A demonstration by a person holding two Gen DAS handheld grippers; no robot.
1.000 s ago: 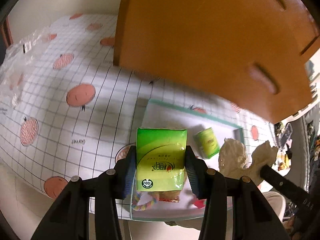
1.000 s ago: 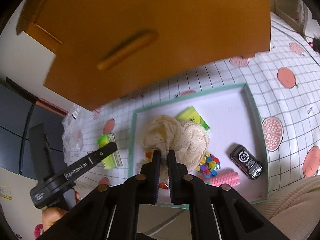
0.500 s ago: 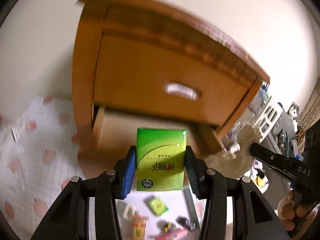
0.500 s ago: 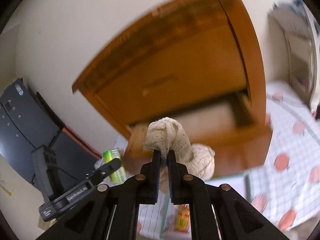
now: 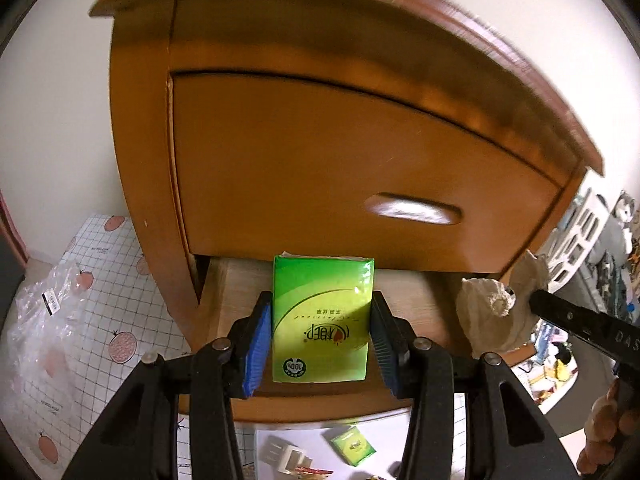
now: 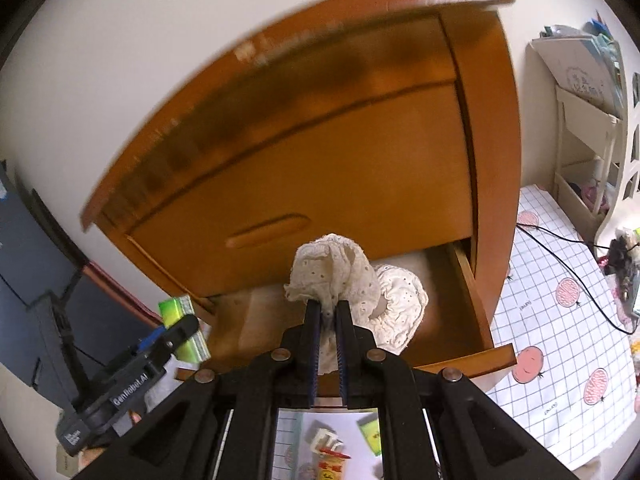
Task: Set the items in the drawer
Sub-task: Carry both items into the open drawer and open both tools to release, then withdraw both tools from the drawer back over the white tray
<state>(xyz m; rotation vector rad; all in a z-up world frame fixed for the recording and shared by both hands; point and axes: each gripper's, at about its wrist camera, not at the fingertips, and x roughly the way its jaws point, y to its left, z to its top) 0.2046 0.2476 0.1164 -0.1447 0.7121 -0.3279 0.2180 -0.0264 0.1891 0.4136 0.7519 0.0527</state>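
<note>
Orange-brown wood, bright green, cream lace

The cabinet [image 5: 320, 128] and its drawer [image 6: 476, 312] are orange-brown wood, the drawer paler inside. The tissue pack [image 5: 322, 320] is bright green with a yellow-green curve and a round "100%" mark. The cloth [image 6: 352, 288] is cream with eyelet holes. The left gripper [image 5: 320, 344] is black with blue pads [image 5: 256, 344]. The mat [image 6: 560, 304] is white with a grey grid and pink-red round fruit shapes.
</note>
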